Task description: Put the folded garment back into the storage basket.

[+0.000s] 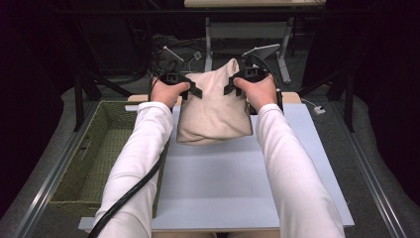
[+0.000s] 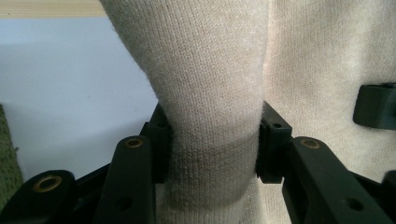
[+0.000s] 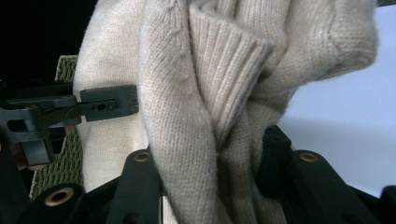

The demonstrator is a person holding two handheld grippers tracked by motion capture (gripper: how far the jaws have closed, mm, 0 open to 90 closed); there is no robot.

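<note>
Cream knitted sweater (image 1: 214, 106) hangs pinched in your left gripper (image 1: 194, 90) and right gripper (image 1: 231, 87) fingers; slack knit could slip free.

The cream knitted sweater (image 1: 214, 106) hides the far middle part of the pale blue table top (image 1: 223, 183) in the high view. The tips of the left gripper (image 1: 198, 92) and the right gripper (image 1: 229, 89) sink into its folds there, so the pads cannot be seen. In the left gripper view the knit runs past the top and bottom edges. The green woven basket (image 1: 99, 148) is partly covered by the white left sleeve (image 1: 136, 163).
</note>
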